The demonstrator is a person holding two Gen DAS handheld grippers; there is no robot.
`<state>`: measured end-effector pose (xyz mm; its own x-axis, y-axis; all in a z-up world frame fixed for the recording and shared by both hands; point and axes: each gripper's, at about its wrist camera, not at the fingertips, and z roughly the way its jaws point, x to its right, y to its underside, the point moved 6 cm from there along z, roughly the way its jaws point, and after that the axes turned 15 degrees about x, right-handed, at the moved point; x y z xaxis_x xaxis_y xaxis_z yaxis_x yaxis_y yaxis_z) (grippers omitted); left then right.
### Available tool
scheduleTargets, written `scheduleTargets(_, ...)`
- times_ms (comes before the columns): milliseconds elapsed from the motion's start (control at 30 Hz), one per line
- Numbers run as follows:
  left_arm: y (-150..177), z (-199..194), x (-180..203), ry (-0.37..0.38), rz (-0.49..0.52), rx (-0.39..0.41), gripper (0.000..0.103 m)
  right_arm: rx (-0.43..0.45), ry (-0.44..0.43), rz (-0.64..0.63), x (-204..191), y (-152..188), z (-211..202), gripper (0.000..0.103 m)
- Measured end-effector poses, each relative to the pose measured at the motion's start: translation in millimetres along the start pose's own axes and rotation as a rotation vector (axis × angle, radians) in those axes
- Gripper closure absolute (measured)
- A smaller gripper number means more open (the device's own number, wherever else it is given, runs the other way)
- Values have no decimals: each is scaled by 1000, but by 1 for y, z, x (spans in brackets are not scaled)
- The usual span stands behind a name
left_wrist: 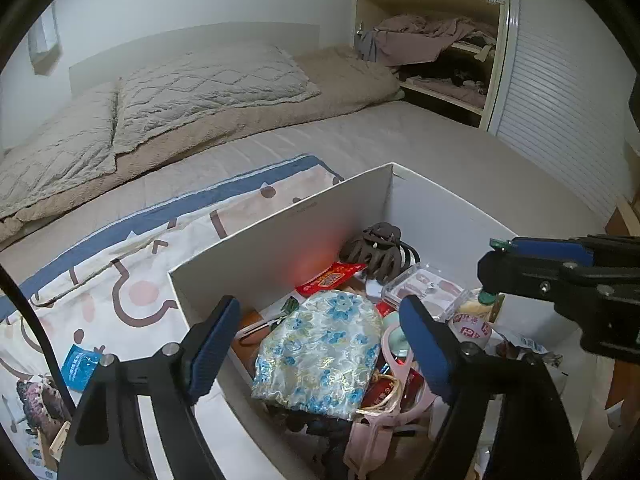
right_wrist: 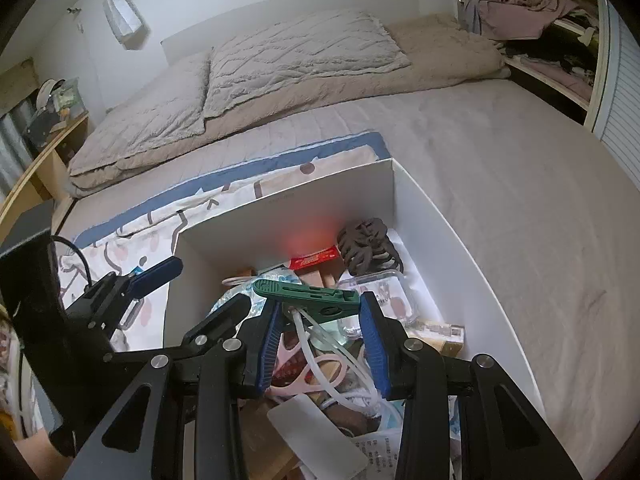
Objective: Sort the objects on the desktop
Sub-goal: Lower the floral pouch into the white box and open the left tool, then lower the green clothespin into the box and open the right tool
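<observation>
Behind everything lies a bed (left_wrist: 400, 148) with grey pillows, and on its mattress stands a white box (left_wrist: 280, 224) full of small things, beside a patterned cloth (left_wrist: 120, 264) at the lower left of the left wrist view. I judge that the step in hand is the filling of the box: the left tongs (left_wrist: 320, 340) stand wide apart with nothing between the pads, right over a flowered pouch (left_wrist: 320, 348) that lies on top of the heap in the box and seems to be already set down. The right tongs (right_wrist: 320, 340) are clamped on a green clip (right_wrist: 308, 292), which hangs above the middle of the box with white cord under it. The next move, as I think, calls for lowering the clip to a free place, perhaps near the brown hair claw (right_wrist: 366, 246) in the far corner, and only then parting the pads. The left wrist view alone shows things still waiting outside, a blue packet (left_wrist: 80, 364) on the cloth. The right wrist view alone shows the whole shape of the clip; in the other view only its tip peeps from the tongs at the right edge.
</observation>
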<state>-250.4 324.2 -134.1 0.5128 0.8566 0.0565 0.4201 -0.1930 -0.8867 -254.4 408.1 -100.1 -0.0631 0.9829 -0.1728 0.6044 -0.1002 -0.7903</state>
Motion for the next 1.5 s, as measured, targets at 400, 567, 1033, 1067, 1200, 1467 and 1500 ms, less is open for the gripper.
scheduleTargets(400,-10,-15,-26,-33,-29,21,20,19,6,2,-11,-9,7,64)
scheduleTargets(567,-14,-23,-46,-57,-58,37,20,13,-8,-9,-22,-7,16,64)
scheduleTargets(1033,-21,-44,-110,-159,-163,63,20,-53,-17,-64,-52,6,46,64)
scheduleTargets(1067,-22,-46,-113,-163,-173,67,20,-55,-15,-66,-54,7,47,64)
scheduleTargets(1200,-26,-57,-122,-164,-191,80,20,-59,-6,-68,-57,7,51,64)
scheduleTargets(1467,-29,-74,-139,-180,-198,85,20,-95,18,-107,-64,18,63,64)
scheduleTargets(1500,-29,-77,-141,-186,-186,84,20,-101,23,-114,-64,20,65,64)
